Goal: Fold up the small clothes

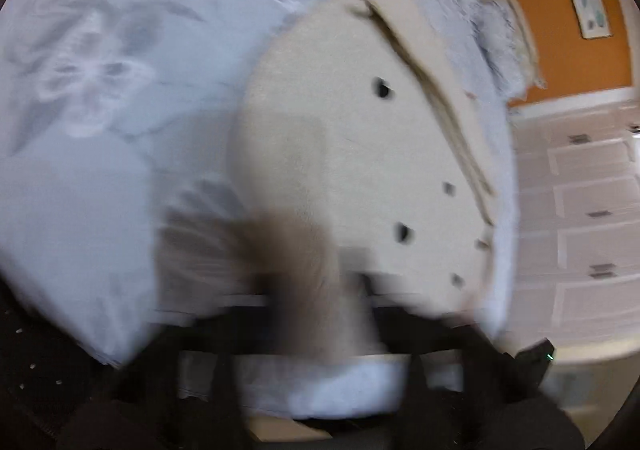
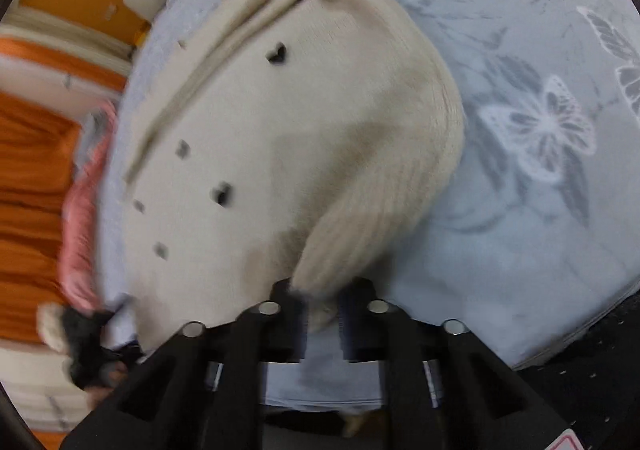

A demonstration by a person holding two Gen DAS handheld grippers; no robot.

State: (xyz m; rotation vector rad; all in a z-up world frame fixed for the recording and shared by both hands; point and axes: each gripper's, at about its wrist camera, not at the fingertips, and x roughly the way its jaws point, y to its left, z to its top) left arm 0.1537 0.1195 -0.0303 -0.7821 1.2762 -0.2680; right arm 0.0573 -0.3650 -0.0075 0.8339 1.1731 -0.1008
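A small cream knit sweater with dark heart-shaped spots (image 1: 352, 154) lies on a pale blue bedspread with butterfly print (image 1: 88, 98). In the left wrist view my left gripper (image 1: 320, 314) is badly blurred; a cream fold of the sweater runs down between its fingers. In the right wrist view the sweater (image 2: 256, 154) fills the middle, and my right gripper (image 2: 322, 306) is shut on its ribbed hem corner (image 2: 352, 242), lifted off the bedspread (image 2: 520, 190).
An orange wall (image 1: 560, 10) with a framed picture and white drawers (image 1: 580, 210) are to the right of the bed. In the right wrist view, orange curtains (image 2: 32, 178), a pink garment (image 2: 82, 218) and the other gripper (image 2: 86, 346) are at the left.
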